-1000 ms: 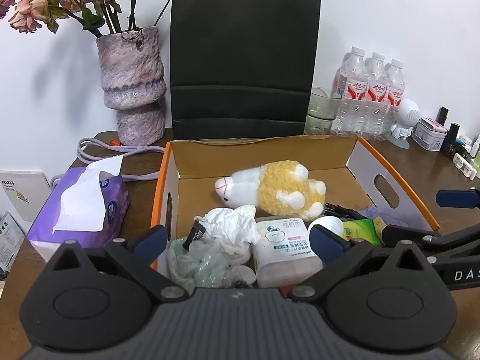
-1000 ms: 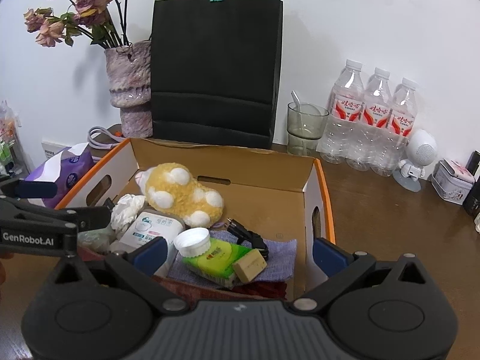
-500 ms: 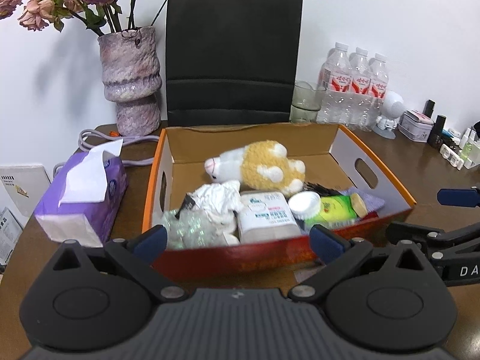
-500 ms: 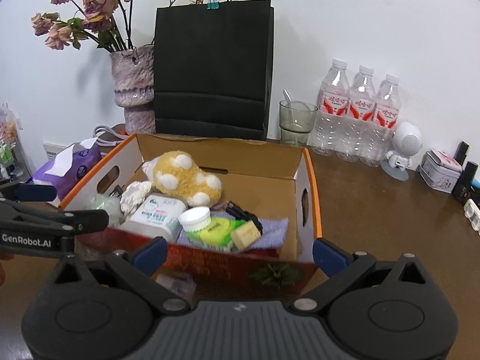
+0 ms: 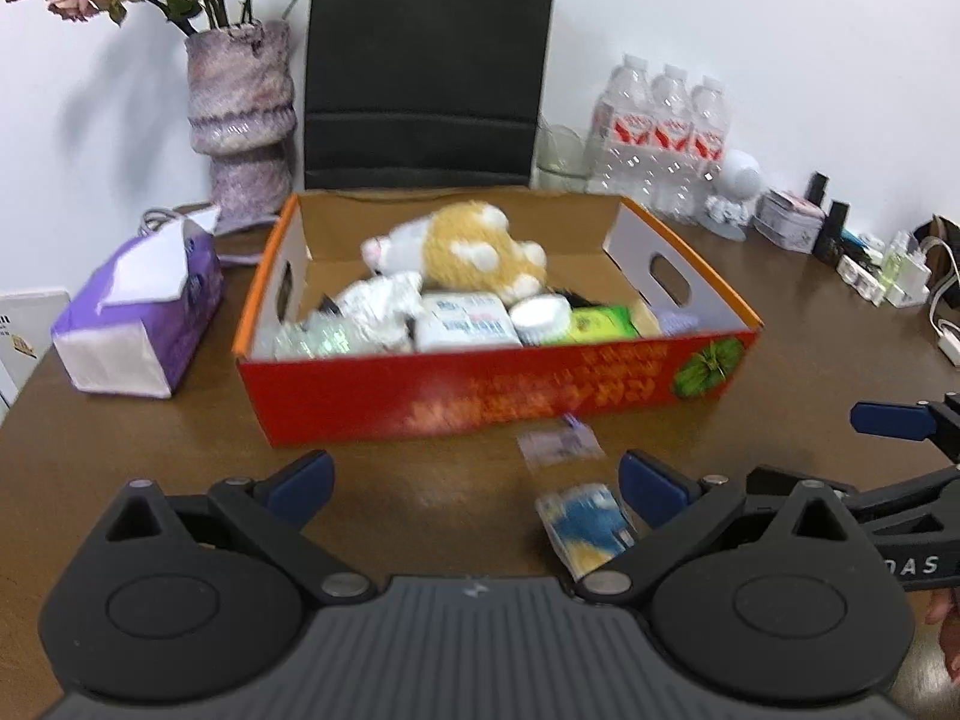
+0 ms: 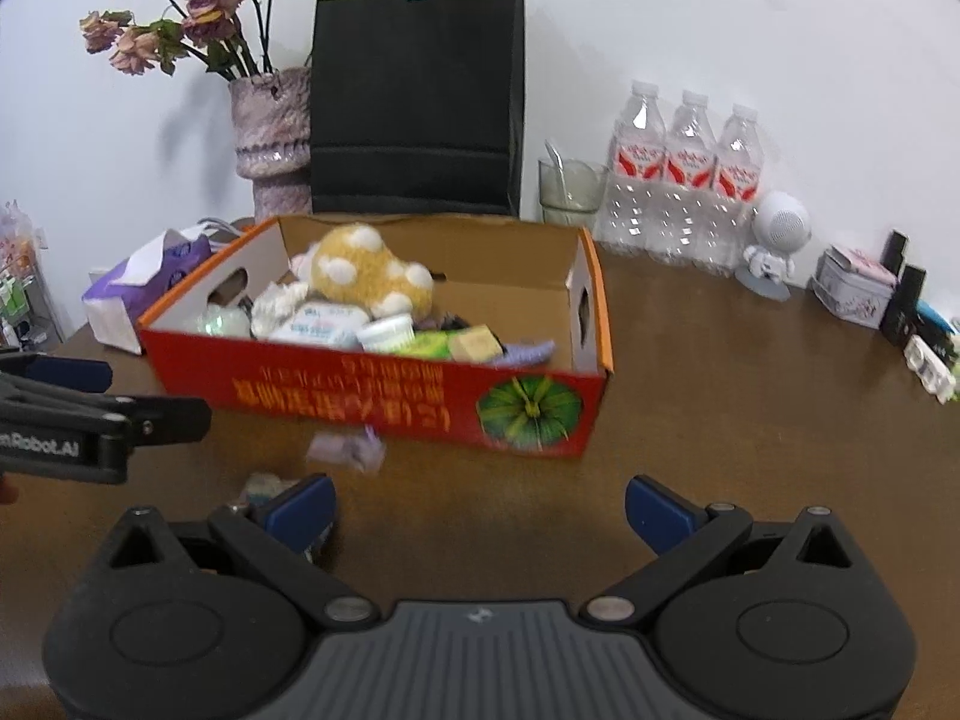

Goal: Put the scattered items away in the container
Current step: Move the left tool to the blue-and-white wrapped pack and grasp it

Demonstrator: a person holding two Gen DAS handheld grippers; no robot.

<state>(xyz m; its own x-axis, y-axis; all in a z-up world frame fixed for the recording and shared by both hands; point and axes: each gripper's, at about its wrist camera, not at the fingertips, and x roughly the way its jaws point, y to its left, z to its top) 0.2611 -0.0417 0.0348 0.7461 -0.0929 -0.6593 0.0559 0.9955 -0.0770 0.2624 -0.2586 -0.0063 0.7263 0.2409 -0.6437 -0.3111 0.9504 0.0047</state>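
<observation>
A plain white wall (image 6: 720, 18) rises behind the dark brown wooden desk (image 6: 720, 420), with soft shadows cast on it at the desk's far-left corner.

The box (image 5: 492, 390) was printed cardboard (raw brown inside), the desk (image 6: 750, 420) smooth dark wood with a dull sheen, the toy (image 5: 474, 246) fluffy plush, the bag (image 6: 417, 102) matt black paper, the bottles (image 6: 684, 180) clear plastic.

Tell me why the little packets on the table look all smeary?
Left wrist view: motion blur smears the blue-and-yellow packet, the purple wrapper and the orange lettering on the red cardboard box. Right wrist view: the same wrapper is smeared too, and the fisheye lens bends the brown wooden table.
</observation>
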